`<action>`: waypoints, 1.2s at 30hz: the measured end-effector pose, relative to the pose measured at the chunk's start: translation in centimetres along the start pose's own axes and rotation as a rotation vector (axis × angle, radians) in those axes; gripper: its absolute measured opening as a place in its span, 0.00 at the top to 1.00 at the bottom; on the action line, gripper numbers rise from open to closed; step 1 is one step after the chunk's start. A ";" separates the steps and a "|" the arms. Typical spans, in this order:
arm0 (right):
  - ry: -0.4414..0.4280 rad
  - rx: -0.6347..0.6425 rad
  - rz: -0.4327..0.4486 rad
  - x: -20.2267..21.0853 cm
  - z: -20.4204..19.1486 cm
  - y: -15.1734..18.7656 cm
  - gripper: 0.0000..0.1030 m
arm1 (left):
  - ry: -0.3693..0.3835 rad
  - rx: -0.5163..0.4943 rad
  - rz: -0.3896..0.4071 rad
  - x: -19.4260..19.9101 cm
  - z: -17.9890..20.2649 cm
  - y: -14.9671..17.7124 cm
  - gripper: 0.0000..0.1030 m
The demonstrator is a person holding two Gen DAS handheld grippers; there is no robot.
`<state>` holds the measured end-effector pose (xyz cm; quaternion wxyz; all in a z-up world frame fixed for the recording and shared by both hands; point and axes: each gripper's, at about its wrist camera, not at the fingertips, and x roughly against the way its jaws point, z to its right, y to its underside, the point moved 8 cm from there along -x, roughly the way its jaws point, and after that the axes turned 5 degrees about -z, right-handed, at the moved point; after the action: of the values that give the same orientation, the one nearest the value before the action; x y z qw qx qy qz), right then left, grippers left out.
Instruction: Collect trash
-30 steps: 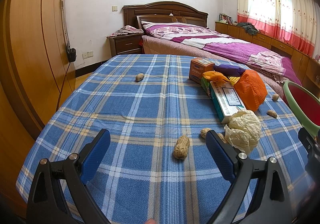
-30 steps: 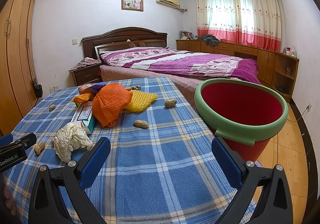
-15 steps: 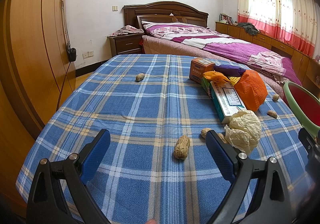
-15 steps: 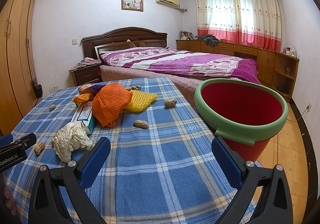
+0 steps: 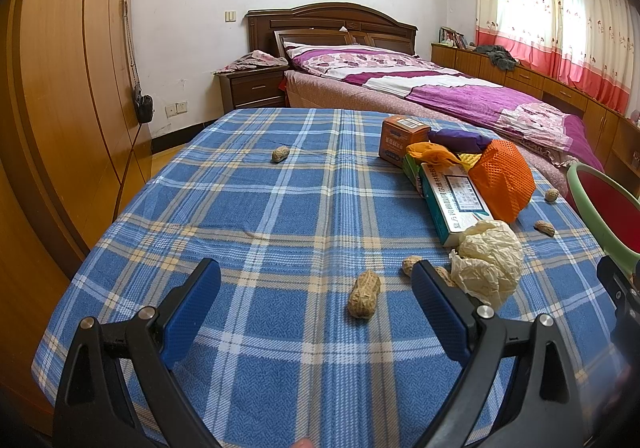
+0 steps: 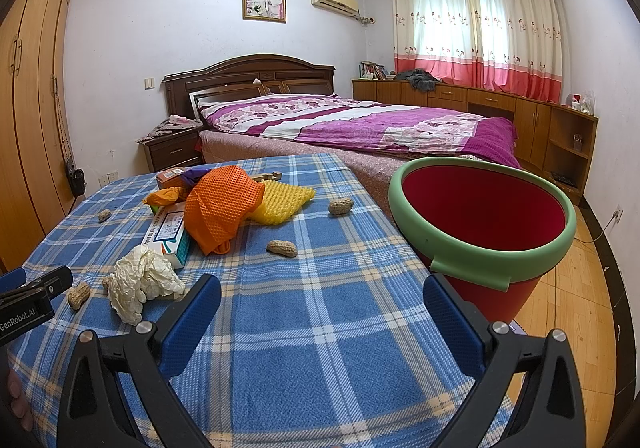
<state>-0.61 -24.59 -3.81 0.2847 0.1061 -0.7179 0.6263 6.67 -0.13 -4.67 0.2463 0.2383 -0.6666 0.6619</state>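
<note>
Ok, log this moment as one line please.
left tool: open, over peanut | right tool: open, empty | crumpled paper: on tablecloth | bucket: beside table, looks empty

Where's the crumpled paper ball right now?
The crumpled paper ball lies on the plaid tablecloth against the near end of the teal-edged box, just right of the open left gripper.

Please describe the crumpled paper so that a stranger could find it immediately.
Look at the blue plaid table. At the near end of the long teal-and-white box lies the crumpled paper. It is the only cream-white wrinkled ball, far bigger than the peanuts beside it.
</note>
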 end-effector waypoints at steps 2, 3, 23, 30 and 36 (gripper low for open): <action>0.000 0.000 0.000 0.0 0.0 0.0 0.00 | 0.000 0.000 0.000 0.0 0.0 0.0 0.07; 0.000 0.000 0.000 0.0 0.0 0.0 0.00 | 0.000 0.000 0.000 0.0 0.0 0.0 0.07; 0.001 0.000 0.000 0.0 0.0 0.0 0.00 | -0.001 0.001 0.004 -0.1 0.0 0.0 0.07; -0.027 -0.016 -0.024 -0.1 0.1 -0.1 0.00 | 0.012 -0.014 -0.015 -0.2 -0.1 0.1 0.07; -0.061 -0.047 -0.072 0.3 0.8 0.0 0.00 | 0.110 0.024 -0.065 -0.4 0.6 -0.2 0.08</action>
<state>-1.06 -25.33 -3.66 0.2877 0.1442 -0.7363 0.5952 7.07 -0.76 -4.77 0.3011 0.2261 -0.6361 0.6735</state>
